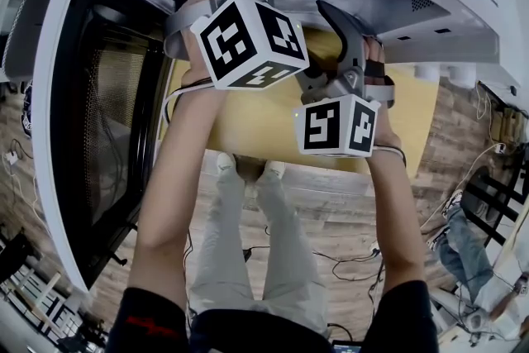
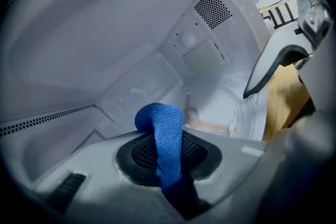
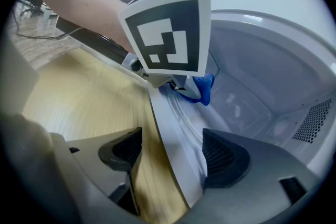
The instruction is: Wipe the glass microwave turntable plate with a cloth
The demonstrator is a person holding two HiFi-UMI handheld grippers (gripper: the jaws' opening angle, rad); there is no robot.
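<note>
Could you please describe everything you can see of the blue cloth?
The blue cloth is bright blue with a knobbly weave, like microfibre. The jaws of the left gripper are shut on it, and a narrow folded strip arches up from them into a rounded hump. It is held inside the white microwave cavity. The right gripper view shows a tuft of it beside the glass plate; contact between them cannot be made out.

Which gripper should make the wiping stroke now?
Left. The left gripper is shut on the blue cloth beside the glass plate; the right gripper is open, straddling the plate's rim, without cloth.
</note>
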